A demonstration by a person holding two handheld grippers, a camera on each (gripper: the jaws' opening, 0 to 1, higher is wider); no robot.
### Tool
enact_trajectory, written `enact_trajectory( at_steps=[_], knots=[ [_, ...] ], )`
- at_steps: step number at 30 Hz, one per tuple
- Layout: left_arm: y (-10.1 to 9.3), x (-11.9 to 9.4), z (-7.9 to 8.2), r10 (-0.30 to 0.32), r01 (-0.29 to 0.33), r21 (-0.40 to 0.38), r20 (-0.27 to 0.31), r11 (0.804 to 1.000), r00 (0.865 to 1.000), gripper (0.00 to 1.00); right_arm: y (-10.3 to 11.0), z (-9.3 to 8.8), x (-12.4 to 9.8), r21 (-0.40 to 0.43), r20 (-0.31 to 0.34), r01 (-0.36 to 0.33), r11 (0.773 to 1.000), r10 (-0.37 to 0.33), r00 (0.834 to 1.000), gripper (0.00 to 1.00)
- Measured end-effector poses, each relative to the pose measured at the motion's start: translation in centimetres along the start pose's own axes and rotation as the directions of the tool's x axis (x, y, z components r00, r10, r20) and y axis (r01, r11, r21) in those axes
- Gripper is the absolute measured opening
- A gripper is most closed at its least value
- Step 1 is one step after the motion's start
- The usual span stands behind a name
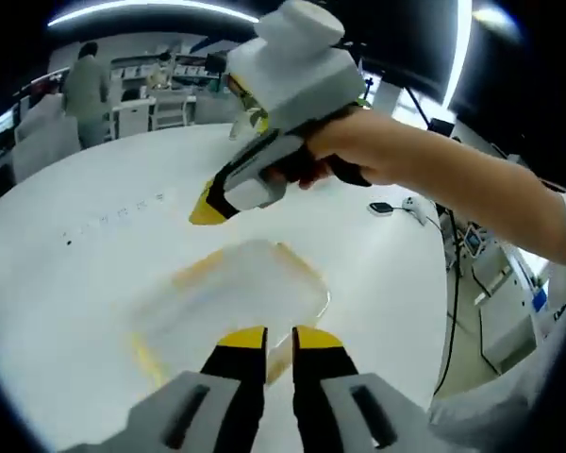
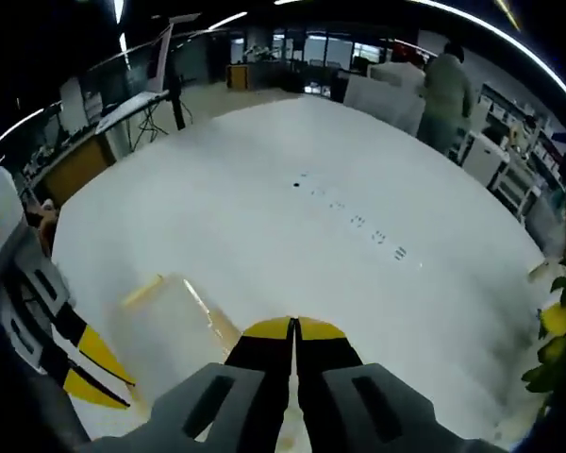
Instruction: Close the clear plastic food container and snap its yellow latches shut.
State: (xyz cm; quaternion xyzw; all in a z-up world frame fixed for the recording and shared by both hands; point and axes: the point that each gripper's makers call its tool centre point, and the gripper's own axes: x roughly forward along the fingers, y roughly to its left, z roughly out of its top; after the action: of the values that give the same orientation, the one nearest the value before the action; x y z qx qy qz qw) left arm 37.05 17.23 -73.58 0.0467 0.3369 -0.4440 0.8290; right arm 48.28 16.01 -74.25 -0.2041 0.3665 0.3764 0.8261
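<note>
Table markings unreadable; left gripper (image 1: 279,332) slightly parted over clear container (image 1: 234,300), right gripper (image 2: 293,327) pressed together, white table (image 2: 264,198) wide open beyond

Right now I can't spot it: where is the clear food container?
In the left gripper view the container lies on the white table, just beyond the left gripper and below the right gripper.

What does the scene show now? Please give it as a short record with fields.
surface: white table
container: clear plastic food container with yellow latches, lying flat on the table
left gripper: jaws slightly apart, above the container's near edge
right gripper: jaws together, holding nothing
background: person standing beyond the table
</note>
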Motion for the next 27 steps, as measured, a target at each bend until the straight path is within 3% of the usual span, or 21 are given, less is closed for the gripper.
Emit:
enact_trajectory(
  at_steps=[3, 7, 10, 12, 14, 16, 17, 19, 20, 22, 26, 27],
  knots=[
    [-0.3, -0.2, 0.8, -0.028, 0.028, -0.005, 0.030, 1.000, 0.999, 0.07, 1.2, 0.0, -0.6, -0.095, -0.017, -0.070, 0.993, 0.068, 0.998, 0.00],
    [-1.1, 0.1, 1.2, -0.074, 0.070, 0.111, 0.029, 0.991, 0.997, 0.12, 3.0, -0.6, -0.4, -0.210, -0.065, -0.175, 0.962, 0.165, 0.984, 0.00],
    [-2.2, 0.5, 0.1, -0.136, 0.139, 0.217, -0.026, 0.966, 0.990, 0.15, 3.8, -1.5, 0.0, -0.288, -0.121, -0.232, 0.929, 0.204, 0.971, 0.12],
    [-1.9, 0.7, -0.2, -0.123, 0.132, 0.274, -0.050, 0.953, 0.991, 0.22, 4.6, -1.7, 0.0, -0.307, -0.140, -0.276, 0.911, 0.243, 0.960, 0.18],
    [-1.9, 0.8, -0.5, -0.132, 0.148, 0.332, -0.070, 0.932, 0.989, 0.25, 5.7, -1.6, 0.0, -0.311, -0.155, -0.333, 0.890, 0.299, 0.942, 0.25],
    [-2.1, 0.8, -0.5, -0.148, 0.163, 0.329, -0.070, 0.930, 0.987, 0.31, 6.4, -2.1, -0.1, -0.287, -0.204, -0.398, 0.871, 0.350, 0.914, 0.37],
    [-1.9, 1.0, -0.5, -0.152, 0.169, 0.329, -0.078, 0.929, 0.985, 0.33, 6.4, -2.5, 0.0, -0.312, -0.242, -0.411, 0.857, 0.347, 0.906, 0.41],
    [-1.7, 1.2, -1.0, -0.148, 0.182, 0.358, -0.121, 0.916, 0.982, 0.34, 5.6, -2.8, 0.4, -0.361, -0.281, -0.389, 0.848, 0.299, 0.912, 0.40],
    [-1.2, 1.3, -1.2, -0.117, 0.164, 0.404, -0.140, 0.900, 0.983, 0.34, 5.8, -2.9, 0.5, -0.362, -0.303, -0.403, 0.841, 0.303, 0.904, 0.40],
    [-0.8, 1.5, -1.5, -0.096, 0.156, 0.437, -0.156, 0.886, 0.983, 0.34, 6.2, -2.6, 0.7, -0.349, -0.314, -0.421, 0.837, 0.319, 0.894, 0.40],
    [-0.8, 1.8, -2.4, -0.104, 0.185, 0.441, -0.202, 0.878, 0.974, 0.34, 6.5, -2.9, 1.1, -0.362, -0.383, -0.463, 0.809, 0.324, 0.865, 0.40],
    [-0.8, 1.8, -2.6, -0.098, 0.181, 0.447, -0.203, 0.876, 0.974, 0.35, 6.6, -3.3, 1.1, -0.365, -0.417, -0.481, 0.797, 0.322, 0.850, 0.41]
  ],
)
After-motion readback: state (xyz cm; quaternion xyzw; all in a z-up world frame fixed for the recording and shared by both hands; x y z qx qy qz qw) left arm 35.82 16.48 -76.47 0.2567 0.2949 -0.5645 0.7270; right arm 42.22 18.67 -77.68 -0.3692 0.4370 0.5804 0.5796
